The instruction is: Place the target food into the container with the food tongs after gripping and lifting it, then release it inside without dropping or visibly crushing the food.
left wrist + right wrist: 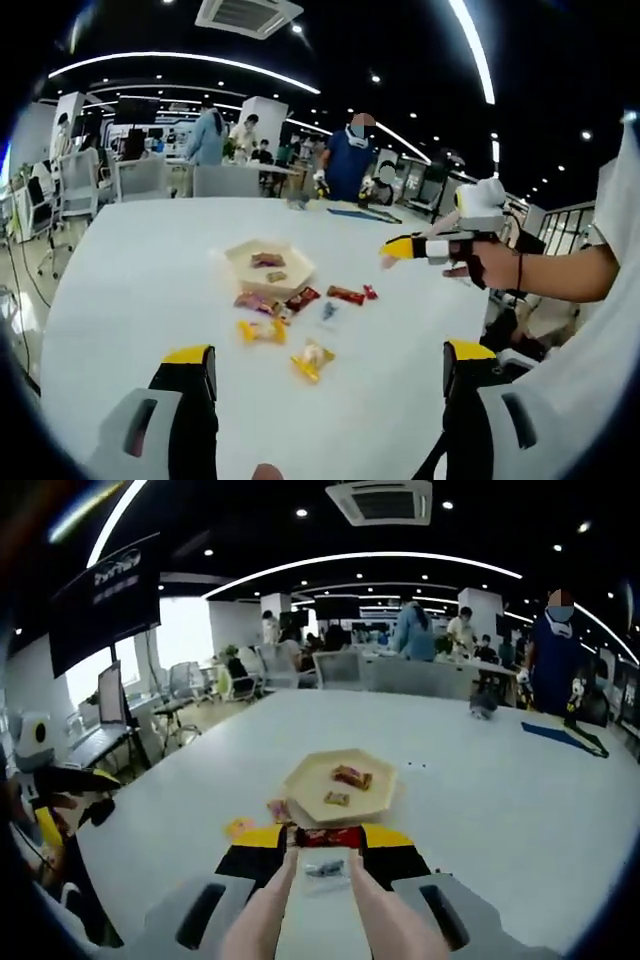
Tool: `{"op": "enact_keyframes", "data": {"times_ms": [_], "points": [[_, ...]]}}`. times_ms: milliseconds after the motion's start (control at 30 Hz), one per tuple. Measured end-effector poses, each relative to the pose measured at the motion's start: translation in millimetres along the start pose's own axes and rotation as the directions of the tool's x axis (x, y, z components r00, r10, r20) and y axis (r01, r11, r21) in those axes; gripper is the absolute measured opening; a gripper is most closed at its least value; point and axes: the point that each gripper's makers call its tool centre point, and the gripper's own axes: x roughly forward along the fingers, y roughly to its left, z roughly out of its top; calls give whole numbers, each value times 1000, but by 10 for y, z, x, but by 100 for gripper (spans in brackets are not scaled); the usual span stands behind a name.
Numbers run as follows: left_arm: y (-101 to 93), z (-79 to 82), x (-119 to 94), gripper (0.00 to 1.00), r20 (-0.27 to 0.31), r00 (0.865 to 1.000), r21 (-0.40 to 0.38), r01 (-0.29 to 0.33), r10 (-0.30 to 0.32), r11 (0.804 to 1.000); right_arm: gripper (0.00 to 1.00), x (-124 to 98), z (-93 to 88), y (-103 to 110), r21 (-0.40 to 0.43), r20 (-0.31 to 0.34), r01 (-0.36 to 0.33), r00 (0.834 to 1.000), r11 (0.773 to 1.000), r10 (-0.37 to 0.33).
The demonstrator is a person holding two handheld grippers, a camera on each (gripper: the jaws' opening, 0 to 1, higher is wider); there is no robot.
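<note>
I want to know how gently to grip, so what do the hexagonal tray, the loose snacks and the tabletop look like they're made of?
Hexagonal tray: pale beige and matte, probably paperboard or light wood; I cannot tell which.
Snacks: glossy, crinkled coloured wrappers, likely plastic film.
Table: smooth white surface with a soft sheen, probably laminate.

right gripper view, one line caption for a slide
Right gripper holding tongs over wrapped snacks beside a tray on a white table.

Left gripper (pixel 328 372): grey-white bodies, black jaws, yellow tips. Right gripper (pixel 322 842): same colours, holding pale tongs (pixel 265 915). Person: white short sleeve (pixel 625 200), black wristband (pixel 519 272).
</note>
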Motion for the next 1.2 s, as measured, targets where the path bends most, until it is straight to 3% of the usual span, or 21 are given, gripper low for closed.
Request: {"op": "enact_keyframes", "data": {"times_ms": [133, 200, 267, 433, 500, 567, 633, 667, 900, 1067, 1200], "points": [[-70, 103, 158, 94, 23, 998, -24, -59, 59, 998, 28, 40, -38, -158, -2, 8, -44, 999, 999, 44], [-98, 119, 244, 93, 18, 995, -61, -94, 95, 994, 27, 56, -152, -222, -12, -21, -71, 997, 997, 71], [-186, 198, 363, 93, 52, 992, -96, -109, 114, 989, 27, 52, -205, -285, -25, -21, -83, 996, 996, 82], [-355, 232, 633, 93, 49, 987, -57, -150, 153, 987, 27, 43, -356, -471, -15, -26, -163, 986, 986, 163], [-377, 147, 683, 95, 0, 985, -94, -175, 175, 980, 27, 25, -423, -519, -28, -45, -171, 985, 985, 170], [-410, 140, 755, 96, 15, 986, -83, -164, 166, 983, 27, -13, -500, -574, -30, -64, -181, 982, 983, 179], [-395, 22, 793, 95, -57, 984, -87, -175, 171, 981, 27, -38, -519, -614, -23, -61, -178, 982, 984, 177], [-372, 49, 812, 95, -47, 982, -77, -187, 184, 979, 27, -43, -539, -633, -19, -66, -179, 982, 984, 178], [-302, 25, 908, 96, -93, 987, -46, -137, 132, 990, 27, -3, -531, -584, -12, -68, -168, 984, 986, 167], [-186, 53, 896, 96, -104, 991, -10, -80, 79, 997, 28, 15, -510, -368, -17, -55, -194, 980, 981, 192], [-72, 34, 800, 96, -98, 994, 18, -39, 41, 999, 28, -8, -490, -221, -10, -71, -173, 983, 985, 172]]}}
